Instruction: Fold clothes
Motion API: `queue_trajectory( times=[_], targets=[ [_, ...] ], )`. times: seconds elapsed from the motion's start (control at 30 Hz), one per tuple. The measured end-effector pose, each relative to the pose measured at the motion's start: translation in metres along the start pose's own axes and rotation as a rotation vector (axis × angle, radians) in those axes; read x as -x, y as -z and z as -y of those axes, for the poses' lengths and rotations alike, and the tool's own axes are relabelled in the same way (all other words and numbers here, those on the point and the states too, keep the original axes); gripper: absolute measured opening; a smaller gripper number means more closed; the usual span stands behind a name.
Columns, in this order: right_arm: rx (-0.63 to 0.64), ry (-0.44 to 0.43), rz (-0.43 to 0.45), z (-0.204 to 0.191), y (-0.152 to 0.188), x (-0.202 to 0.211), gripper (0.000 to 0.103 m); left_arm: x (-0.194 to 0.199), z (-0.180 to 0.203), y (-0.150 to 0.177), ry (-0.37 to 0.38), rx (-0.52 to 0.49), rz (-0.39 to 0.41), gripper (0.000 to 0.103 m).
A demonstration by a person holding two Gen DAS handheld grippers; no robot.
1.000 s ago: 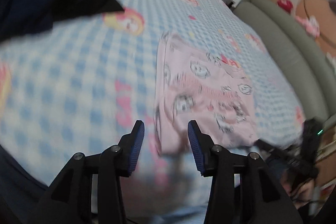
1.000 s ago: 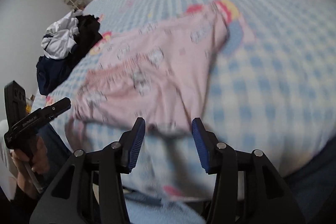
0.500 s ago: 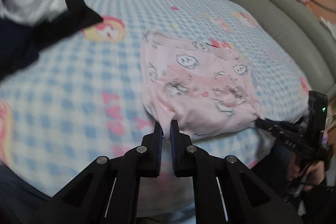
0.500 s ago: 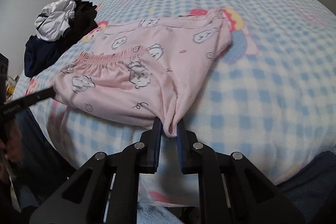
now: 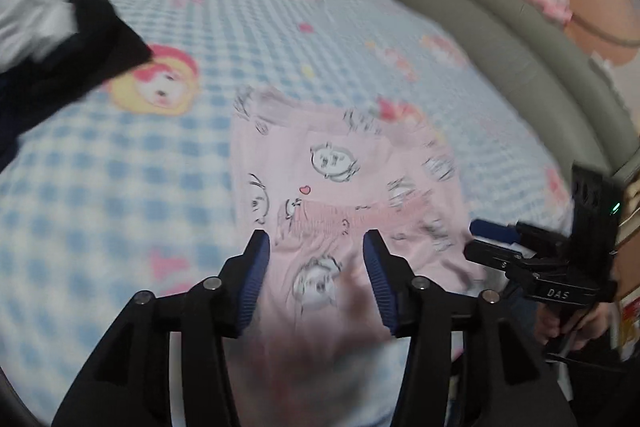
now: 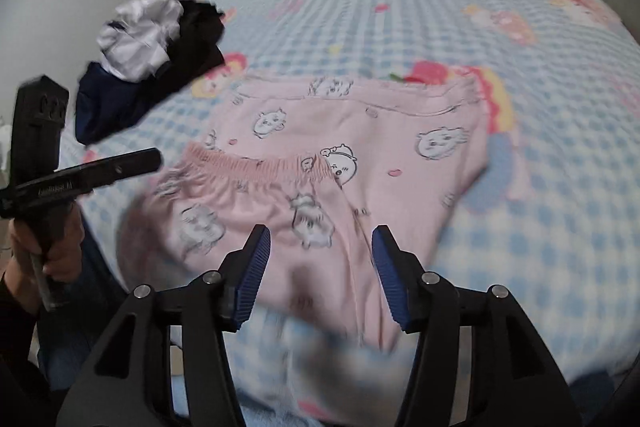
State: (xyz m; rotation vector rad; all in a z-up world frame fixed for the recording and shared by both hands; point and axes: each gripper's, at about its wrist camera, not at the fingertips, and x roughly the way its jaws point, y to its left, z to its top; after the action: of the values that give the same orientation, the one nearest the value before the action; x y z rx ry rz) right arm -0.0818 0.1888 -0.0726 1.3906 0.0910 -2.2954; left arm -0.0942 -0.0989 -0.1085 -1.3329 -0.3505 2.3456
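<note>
Pink pajama pants (image 5: 332, 187) with white cartoon faces lie folded on the blue checked bedspread (image 5: 120, 167), waistband across the middle. My left gripper (image 5: 316, 279) is open just above their near edge, holding nothing. In the right wrist view the pants (image 6: 340, 155) lie flat, waistband (image 6: 256, 167) on top. My right gripper (image 6: 320, 275) is open over the near edge, empty. Each gripper shows in the other's view: the right gripper at the right (image 5: 552, 267), the left gripper at the left (image 6: 80, 175).
A pile of white, black and navy clothes (image 6: 148, 63) lies at the bed's far left, also seen in the left wrist view (image 5: 48, 39). A grey padded headboard (image 5: 520, 67) runs along the right side. The bed's near edge is just below both grippers.
Both grippers were shut on the pants' near edge half a second ago; now both have opened and let go, and the pants lie on the bed.
</note>
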Motion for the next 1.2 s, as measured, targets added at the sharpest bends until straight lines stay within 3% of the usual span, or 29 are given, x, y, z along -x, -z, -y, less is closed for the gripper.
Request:
queue_trajectory(
  times=[0.03, 0.1, 0.17, 0.23, 0.33, 0.4, 0.43, 0.47, 0.53, 0.57, 0.6, 0.67, 0.9, 1.0, 1.1, 1.2],
  targets=[
    [0.010, 0.019, -0.031, -0.002, -0.002, -0.012, 0.056, -0.012, 0.001, 0.002, -0.012, -0.004, -0.027, 0.050],
    [0.036, 0.046, -0.059, -0.006, 0.000, -0.027, 0.051, -0.026, 0.003, 0.006, -0.049, -0.018, -0.055, 0.030],
    [0.053, 0.055, -0.058, -0.009, 0.002, -0.035, 0.018, -0.023, 0.011, 0.006, -0.079, -0.057, -0.046, 0.016],
    [0.030, 0.050, -0.028, -0.008, -0.002, -0.026, 0.008, -0.014, 0.019, 0.003, -0.089, -0.092, -0.035, 0.012],
    [0.021, 0.035, 0.014, -0.007, -0.009, -0.012, 0.007, -0.004, 0.024, 0.001, -0.074, -0.112, -0.025, 0.012],
    [0.007, 0.012, 0.011, -0.006, -0.009, -0.014, 0.008, -0.010, 0.017, 0.002, -0.071, -0.099, -0.036, 0.018],
    [-0.004, -0.003, 0.003, -0.004, -0.009, -0.018, 0.013, -0.016, 0.011, 0.002, -0.060, -0.082, -0.047, 0.033],
    [-0.016, -0.017, -0.005, -0.002, -0.009, -0.021, 0.030, -0.021, 0.006, 0.003, -0.048, -0.065, -0.058, 0.046],
    [-0.033, -0.039, -0.022, 0.001, -0.010, -0.032, 0.044, -0.030, -0.003, 0.004, -0.035, -0.034, -0.068, 0.041],
    [-0.038, -0.041, -0.028, 0.002, -0.010, -0.037, 0.032, -0.029, 0.000, 0.005, -0.045, -0.037, -0.055, 0.027],
    [-0.038, -0.010, -0.028, 0.001, -0.011, -0.040, 0.017, -0.025, 0.006, 0.005, -0.055, -0.053, -0.042, 0.023],
    [-0.035, 0.044, -0.023, -0.003, -0.013, -0.041, 0.008, -0.016, 0.019, 0.004, -0.068, -0.088, -0.016, 0.013],
    [-0.024, 0.022, 0.102, -0.005, -0.040, 0.011, 0.006, 0.018, 0.043, -0.043, -0.045, -0.174, 0.032, 0.013],
    [-0.075, 0.023, 0.135, 0.009, -0.068, 0.011, 0.007, 0.009, 0.040, -0.078, -0.030, -0.185, 0.060, 0.013],
    [-0.113, 0.056, 0.110, 0.028, -0.096, -0.023, 0.012, -0.038, 0.019, -0.108, -0.091, -0.134, -0.017, 0.023],
    [-0.196, 0.069, 0.009, 0.052, -0.102, -0.057, 0.017, -0.070, -0.005, -0.118, -0.153, -0.057, -0.101, 0.025]
  ],
)
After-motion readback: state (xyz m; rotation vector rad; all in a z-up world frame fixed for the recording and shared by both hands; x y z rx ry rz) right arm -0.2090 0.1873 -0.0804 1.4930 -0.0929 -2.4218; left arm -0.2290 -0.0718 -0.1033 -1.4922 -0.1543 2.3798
